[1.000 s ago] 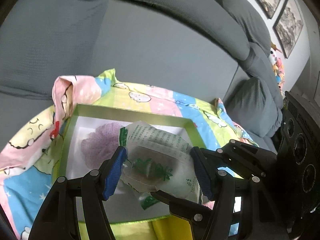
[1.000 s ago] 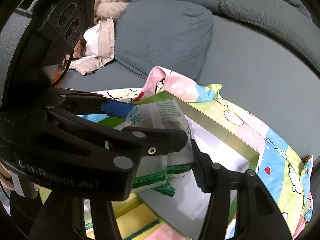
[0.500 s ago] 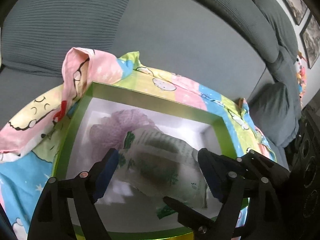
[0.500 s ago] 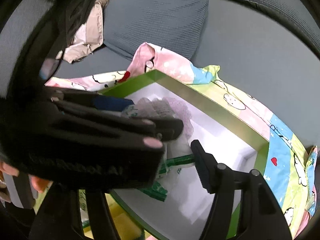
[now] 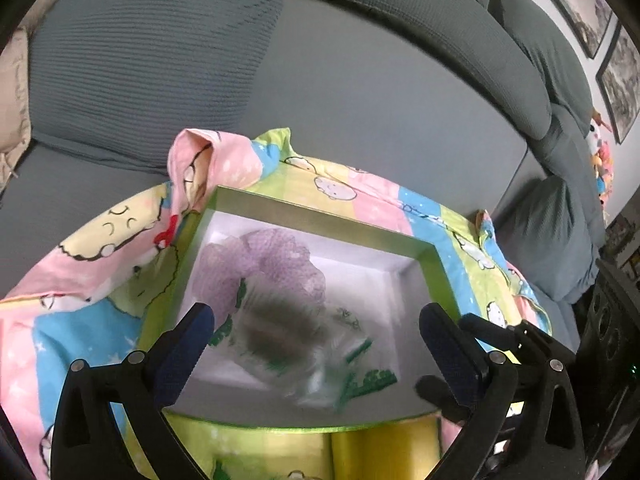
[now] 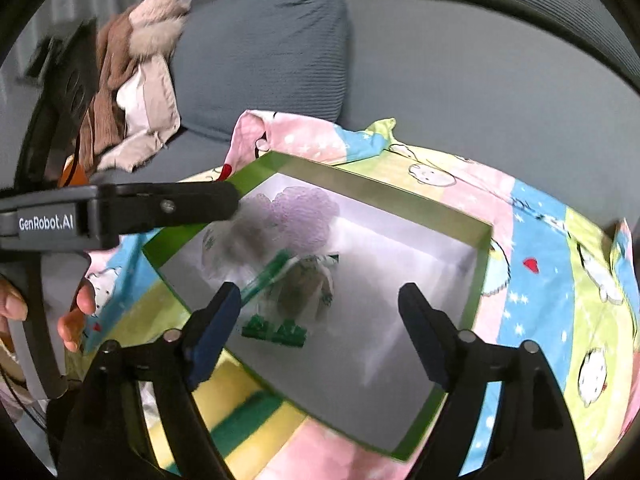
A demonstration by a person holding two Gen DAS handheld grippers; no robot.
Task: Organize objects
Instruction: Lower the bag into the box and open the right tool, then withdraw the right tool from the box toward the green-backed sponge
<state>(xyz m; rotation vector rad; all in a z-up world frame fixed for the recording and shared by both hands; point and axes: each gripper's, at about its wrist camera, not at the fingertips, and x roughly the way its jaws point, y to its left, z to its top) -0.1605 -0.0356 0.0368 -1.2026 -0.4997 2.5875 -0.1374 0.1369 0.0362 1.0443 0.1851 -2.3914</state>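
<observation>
Right now your clear plastic packet with green print (image 5: pixel 304 344) sits inside the shallow green-rimmed box with a white interior (image 5: pixel 320 216), low in the middle of the left wrist view. It is smeared with blur, so you cannot tell whether it lies flat on the floor of the box or hangs just above it. In the right wrist view the same packet (image 6: pixel 296 292) shows at the centre of the frame, its green strip tilted up toward the left. Behind it, toward the far left corner of the box, lies a pale purple mesh puff (image 5: pixel 260 264), and the packet partly overlaps its near edge.

Your left gripper (image 5: pixel 316 328) is released, its blue-padded fingers spread wide on either side of the packet and touching nothing. Your right gripper (image 6: pixel 320 308) is likewise spread open over the box, gripping nothing; the left tool's black finger crosses the left of that frame.

The box rests on a pastel cartoon-print cloth in pink, blue and yellow-green (image 6: pixel 560 264), which lies on a grey sofa (image 5: pixel 360 80). At the upper left of the right wrist view a brown and cream fur-trimmed coat (image 6: pixel 132 76) is heaped on the sofa.
</observation>
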